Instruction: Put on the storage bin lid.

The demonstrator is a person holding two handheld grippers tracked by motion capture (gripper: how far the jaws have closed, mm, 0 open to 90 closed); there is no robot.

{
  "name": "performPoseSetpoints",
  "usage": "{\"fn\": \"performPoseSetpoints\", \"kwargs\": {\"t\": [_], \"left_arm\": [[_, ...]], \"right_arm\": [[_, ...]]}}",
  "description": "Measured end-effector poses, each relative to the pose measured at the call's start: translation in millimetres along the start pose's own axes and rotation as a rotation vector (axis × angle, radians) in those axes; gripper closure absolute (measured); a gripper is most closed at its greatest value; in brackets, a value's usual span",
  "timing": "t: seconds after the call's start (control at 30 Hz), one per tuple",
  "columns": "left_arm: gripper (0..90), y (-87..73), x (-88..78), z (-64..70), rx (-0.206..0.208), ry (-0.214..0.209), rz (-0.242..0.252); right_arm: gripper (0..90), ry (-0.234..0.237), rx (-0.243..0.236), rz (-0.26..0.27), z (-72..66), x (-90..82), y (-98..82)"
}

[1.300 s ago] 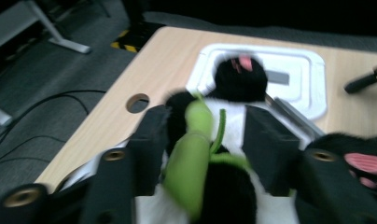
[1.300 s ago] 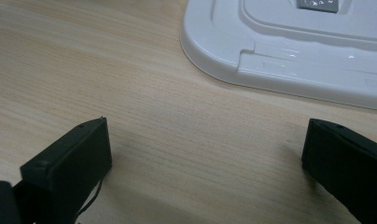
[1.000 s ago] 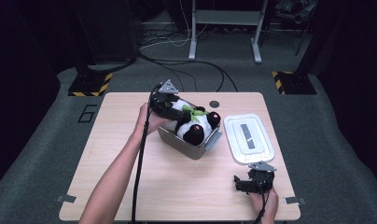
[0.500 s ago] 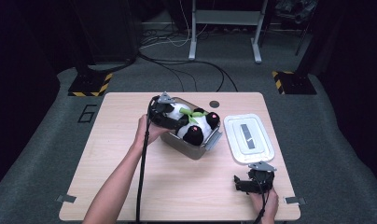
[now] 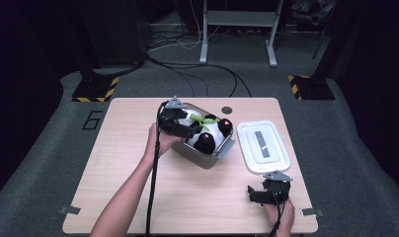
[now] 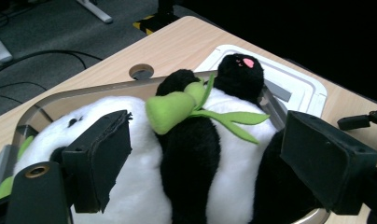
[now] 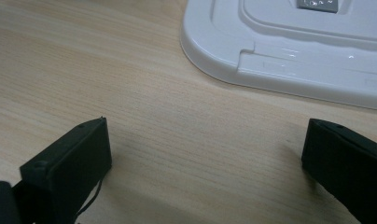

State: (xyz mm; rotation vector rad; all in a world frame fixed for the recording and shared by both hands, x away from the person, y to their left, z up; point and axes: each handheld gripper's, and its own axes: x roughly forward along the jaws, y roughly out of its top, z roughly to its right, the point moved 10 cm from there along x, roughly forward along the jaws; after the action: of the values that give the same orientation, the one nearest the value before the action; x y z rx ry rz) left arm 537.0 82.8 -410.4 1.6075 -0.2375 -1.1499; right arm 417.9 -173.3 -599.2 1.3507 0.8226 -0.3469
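A black-and-white plush panda (image 5: 203, 132) with a green leaf (image 6: 177, 105) on its chest lies in a grey metal box (image 5: 207, 160) at the table's middle. My left gripper (image 5: 180, 123) hovers at the box's left end. In the left gripper view its jaws have just been opening and stand wide (image 6: 205, 135), with the panda's body (image 6: 144, 186) between them and the pads no longer squeezing it. My right gripper (image 5: 259, 195) rests open on the wood near the front right edge, nothing between its jaws (image 7: 205, 140).
A white lid (image 5: 263, 145) lies flat on the table to the right of the box, just beyond the right gripper (image 7: 294, 46). A round cable hole (image 5: 227, 109) sits behind the box. Cables and black-yellow floor markers lie past the table's far edge.
The left gripper has come down a little over the panda at the box's left end, and its jaws have spread wider. The right gripper has stayed put.
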Motion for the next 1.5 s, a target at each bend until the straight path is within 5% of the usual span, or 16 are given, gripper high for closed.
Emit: {"fn": "performPoseSetpoints", "kwargs": {"t": [0.7, 0.83, 1.03, 1.27, 1.5], "left_arm": [[16.8, -34.2, 31.8, 0.1, 0.000, 0.037, -0.122], [16.8, -27.1, 24.9, 0.5, -0.009, 0.028, -0.105], [15.7, -1.8, 15.2, -17.2, -0.030, 0.091, -0.037], [15.3, -14.9, 33.7, -30.6, -0.080, 0.097, -0.100], [14.8, -32.5, 45.7, -32.7, -0.058, 0.145, -0.182]], "right_arm": [[0.7, 0.001, -0.004, -0.001, 0.1, 0.0, -0.2], [0.7, 0.002, -0.005, -0.001, 0.1, -0.1, -0.2], [0.7, 0.002, -0.004, -0.001, 0.1, -0.1, -0.2], [0.7, 0.002, -0.003, -0.001, 0.0, -0.1, -0.2], [0.8, 0.002, -0.004, -0.001, 0.0, -0.1, -0.2]]}}
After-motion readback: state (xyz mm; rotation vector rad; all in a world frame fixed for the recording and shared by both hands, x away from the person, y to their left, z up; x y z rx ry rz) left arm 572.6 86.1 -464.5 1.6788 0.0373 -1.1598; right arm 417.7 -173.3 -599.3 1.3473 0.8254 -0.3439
